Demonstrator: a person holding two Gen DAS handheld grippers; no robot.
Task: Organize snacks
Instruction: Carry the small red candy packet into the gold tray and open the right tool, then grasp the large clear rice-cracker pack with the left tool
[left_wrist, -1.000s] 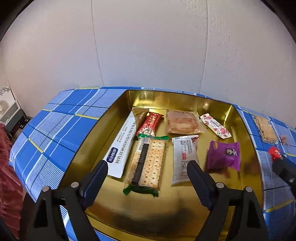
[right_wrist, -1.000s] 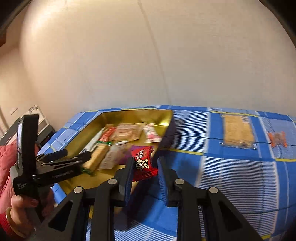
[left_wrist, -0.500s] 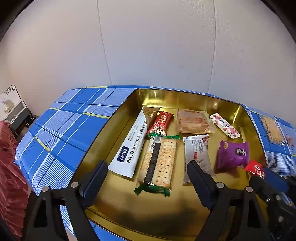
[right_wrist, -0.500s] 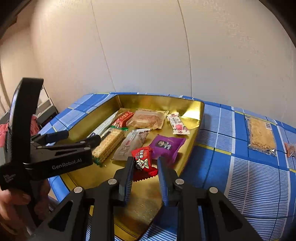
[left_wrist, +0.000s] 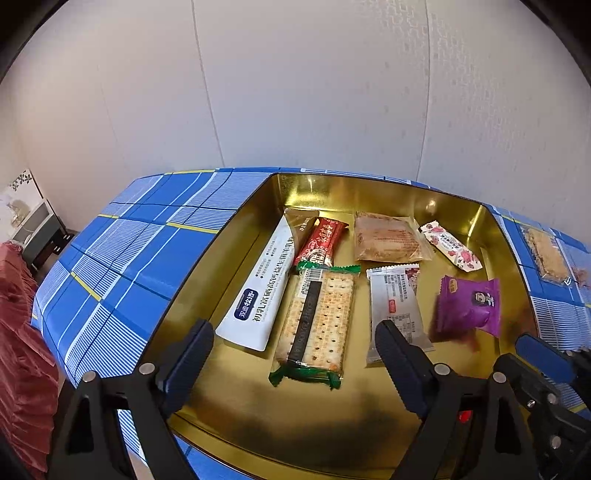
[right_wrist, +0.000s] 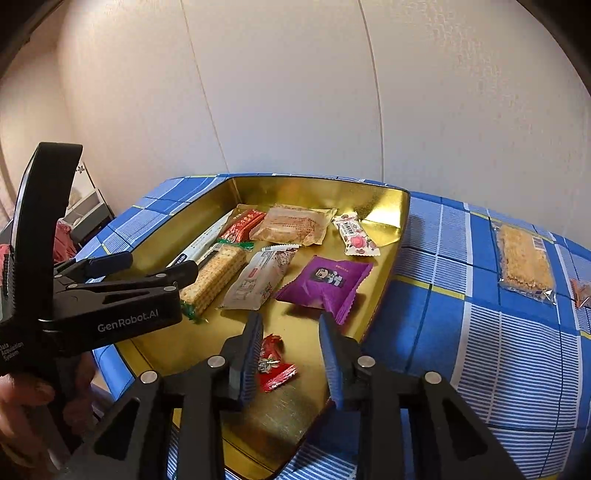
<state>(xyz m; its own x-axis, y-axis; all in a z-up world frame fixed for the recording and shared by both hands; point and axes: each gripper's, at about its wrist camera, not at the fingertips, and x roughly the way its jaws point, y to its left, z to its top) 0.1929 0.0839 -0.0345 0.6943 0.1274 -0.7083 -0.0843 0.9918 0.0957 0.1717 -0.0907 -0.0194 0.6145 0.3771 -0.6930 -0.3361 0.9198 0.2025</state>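
Note:
A gold tin tray (left_wrist: 236, 236) (right_wrist: 388, 206) holds several snack packets: a white tube pack (left_wrist: 262, 291), a cracker pack (left_wrist: 317, 321), a red bar (left_wrist: 321, 240), a purple packet (left_wrist: 469, 306) (right_wrist: 325, 284). My right gripper (right_wrist: 290, 352) is open over the tray's near end; a small red candy packet (right_wrist: 273, 363) lies loose on the tray floor between its fingers. My left gripper (left_wrist: 291, 358) is open and empty above the tray's near edge; it also shows in the right wrist view (right_wrist: 147, 266).
The tray sits on a blue checked tablecloth (right_wrist: 498, 350). A clear-wrapped crisp bar (right_wrist: 524, 264) (left_wrist: 546, 254) and a small orange packet (right_wrist: 581, 291) lie on the cloth right of the tray. A white wall stands behind. A red cloth (left_wrist: 18, 332) is at the left.
My right gripper carried the red candy packet over the tray, opened and let it go; the packet now lies on the tray floor. The left gripper stayed open.

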